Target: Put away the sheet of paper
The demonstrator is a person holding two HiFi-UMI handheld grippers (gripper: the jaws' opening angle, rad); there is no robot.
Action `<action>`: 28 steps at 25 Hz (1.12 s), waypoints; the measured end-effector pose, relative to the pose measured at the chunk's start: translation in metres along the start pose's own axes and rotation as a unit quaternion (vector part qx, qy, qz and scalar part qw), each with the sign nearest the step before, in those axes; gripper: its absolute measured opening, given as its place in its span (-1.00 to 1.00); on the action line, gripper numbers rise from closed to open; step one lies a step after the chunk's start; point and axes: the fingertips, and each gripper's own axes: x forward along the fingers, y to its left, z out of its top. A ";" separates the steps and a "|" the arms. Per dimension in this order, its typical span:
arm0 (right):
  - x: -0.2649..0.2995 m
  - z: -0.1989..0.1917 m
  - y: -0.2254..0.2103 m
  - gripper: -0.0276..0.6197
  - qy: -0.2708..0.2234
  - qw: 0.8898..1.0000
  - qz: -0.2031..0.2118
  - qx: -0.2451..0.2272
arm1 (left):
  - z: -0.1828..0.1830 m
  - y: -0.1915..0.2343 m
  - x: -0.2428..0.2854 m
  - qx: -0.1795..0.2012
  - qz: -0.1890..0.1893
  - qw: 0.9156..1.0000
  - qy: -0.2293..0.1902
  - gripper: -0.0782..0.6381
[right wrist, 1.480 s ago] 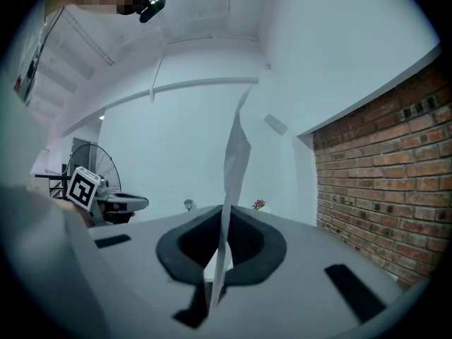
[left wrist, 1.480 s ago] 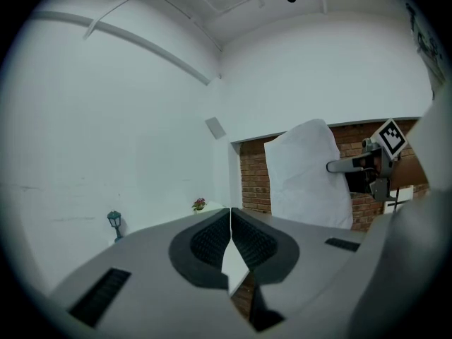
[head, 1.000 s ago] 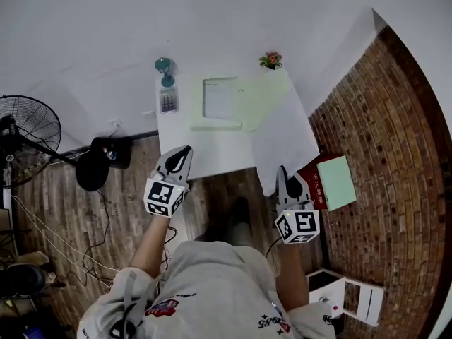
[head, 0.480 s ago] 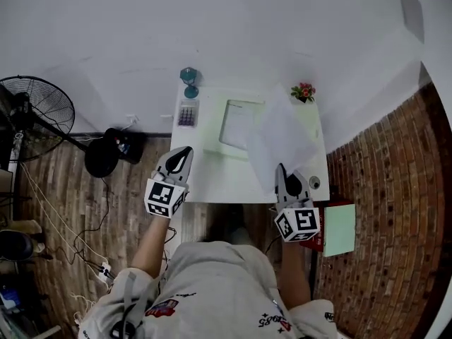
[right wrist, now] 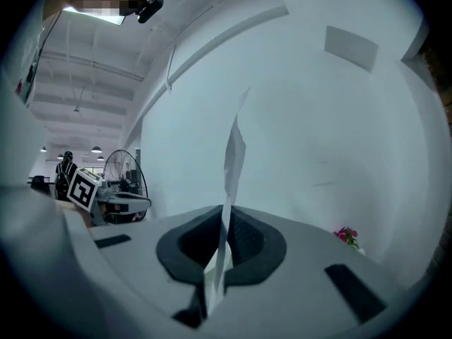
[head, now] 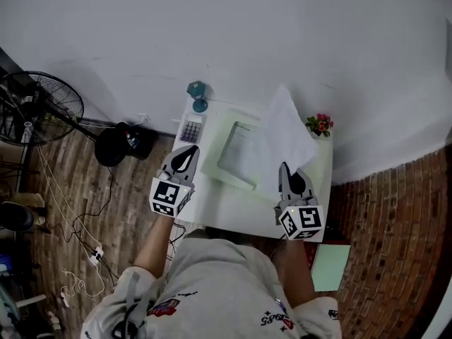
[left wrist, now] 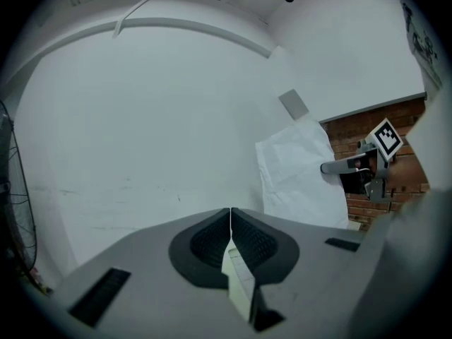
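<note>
Gripping the sheet of paper by its lower edge, right gripper sits right of centre in the head view, jaws clamped on the sheet. The sheet is white, plain and thin, with no print that can be made out. It fans upward in the frame from the jaws to a pointed corner near the wall. It hangs over the right half of the white desk and covers part of the pale green tray; can't tell if it touches either.

In the right gripper view the sheet shows edge-on: a thin, wavy strip rising out of the closed jaws of the right gripper, bent near the top. In the left gripper view the sheet shows flat-on at right of frame, lightly creased, held off the wall by the right gripper.

Left gripper is left of centre in the head view, at the desk's left edge, well apart from the sheet. The left gripper view shows the jaws of the left gripper together with nothing between them.

On the desk's upper left are a calculator and a teal lamp; a flower pot stands at its upper right corner. A fan is at far left on the wood floor.
</note>
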 end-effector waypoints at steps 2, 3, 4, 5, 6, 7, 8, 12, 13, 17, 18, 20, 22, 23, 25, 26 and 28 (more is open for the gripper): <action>0.013 -0.001 -0.011 -0.91 0.004 1.000 0.008 0.003 | 0.000 0.003 0.011 0.004 0.006 1.000 0.004 -0.72; 0.018 -0.003 -0.015 -0.91 0.006 1.000 0.010 0.006 | -0.001 0.004 0.014 0.004 0.009 1.000 0.007 -0.72; 0.022 -0.004 -0.018 -0.91 0.009 1.000 0.012 0.008 | -0.001 0.006 0.017 0.004 0.011 1.000 0.009 -0.72; 0.026 -0.006 -0.019 -0.91 0.013 1.000 0.014 0.010 | -0.002 0.009 0.020 0.003 0.012 1.000 0.011 -0.72; 0.029 -0.009 -0.020 -0.91 0.017 1.000 0.015 0.011 | -0.002 0.013 0.023 0.001 0.013 1.000 0.012 -0.72; 0.032 -0.011 -0.020 -0.91 0.022 1.000 0.014 0.012 | -0.003 0.017 0.025 0.000 0.012 1.000 0.012 -0.72; 0.035 -0.013 -0.021 -0.91 0.026 1.000 0.012 0.013 | -0.003 0.020 0.029 -0.001 0.010 1.000 0.012 -0.72; 0.041 -0.020 -0.024 -0.90 0.028 0.998 0.005 0.064 | -0.005 0.032 0.039 -0.006 -0.001 1.000 0.016 -0.72; 0.041 -0.022 -0.025 -0.90 0.028 0.996 0.004 0.079 | -0.007 0.035 0.040 -0.008 -0.002 1.000 0.019 -0.72; 0.043 -0.034 -0.029 -0.89 0.042 0.996 0.004 0.074 | -0.012 0.037 0.047 -0.011 -0.011 1.000 0.019 -0.72; 0.043 -0.039 -0.029 -0.89 0.047 0.996 0.007 0.073 | -0.014 0.035 0.048 -0.011 -0.016 1.000 0.021 -0.72; 0.043 -0.049 -0.029 -0.89 0.061 0.995 0.012 0.078 | -0.019 0.030 0.047 -0.011 -0.024 0.999 0.026 -0.72; 0.046 -0.057 -0.031 -0.89 0.069 0.993 0.019 0.098 | -0.025 0.028 0.047 -0.012 -0.030 0.999 0.036 -0.72; 0.047 -0.061 -0.033 -0.89 0.073 0.991 0.021 0.106 | -0.027 0.027 0.046 -0.012 -0.031 0.999 0.040 -0.72; 0.047 -0.071 -0.038 -0.89 0.082 0.989 0.021 0.120 | -0.029 0.025 0.045 -0.012 -0.031 0.999 0.038 -0.72; 0.046 -0.077 -0.042 -0.89 0.086 0.987 0.021 0.134 | -0.031 0.024 0.044 -0.013 -0.030 0.999 0.038 -0.72; 0.046 -0.098 -0.054 -0.89 0.097 0.977 0.018 0.190 | -0.035 0.022 0.041 -0.016 -0.029 0.999 0.043 -0.72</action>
